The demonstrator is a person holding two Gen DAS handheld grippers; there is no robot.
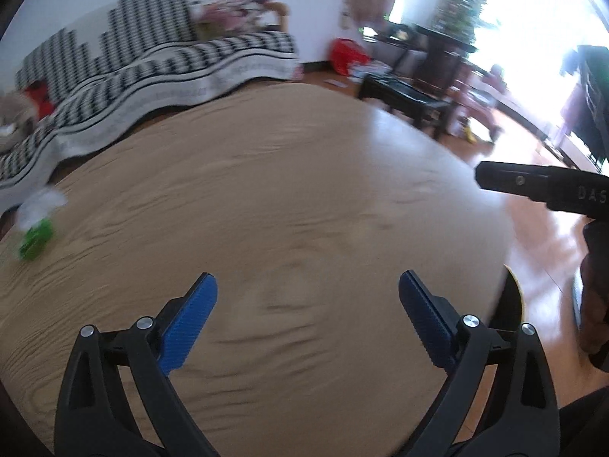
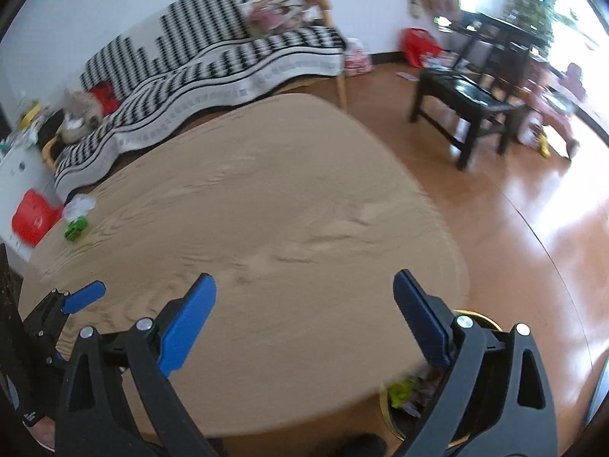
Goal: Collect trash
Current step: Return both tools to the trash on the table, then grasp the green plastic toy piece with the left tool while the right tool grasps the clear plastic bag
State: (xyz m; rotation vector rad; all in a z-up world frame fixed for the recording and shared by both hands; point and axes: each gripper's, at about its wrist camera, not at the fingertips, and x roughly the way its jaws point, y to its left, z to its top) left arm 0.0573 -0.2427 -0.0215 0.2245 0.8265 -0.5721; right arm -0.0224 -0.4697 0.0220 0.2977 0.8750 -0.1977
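Note:
A green wrapper (image 1: 36,242) and a crumpled white tissue (image 1: 40,203) lie at the far left of the wooden table (image 1: 285,190); both show in the right wrist view too, wrapper (image 2: 76,228) and tissue (image 2: 79,204). My left gripper (image 1: 308,316) is open and empty above the table's near side. My right gripper (image 2: 304,320) is open and empty over the table's near right edge. A yellow-rimmed trash bin (image 2: 403,392) holding wrappers stands on the floor below that edge; its rim shows in the left view (image 1: 514,297).
A sofa with a black-and-white cover (image 2: 213,72) stands behind the table. A black bench (image 2: 464,103) and dark furniture stand on the wood floor to the right. A red container (image 2: 32,217) sits at the left. The right gripper's body (image 1: 544,186) shows in the left view.

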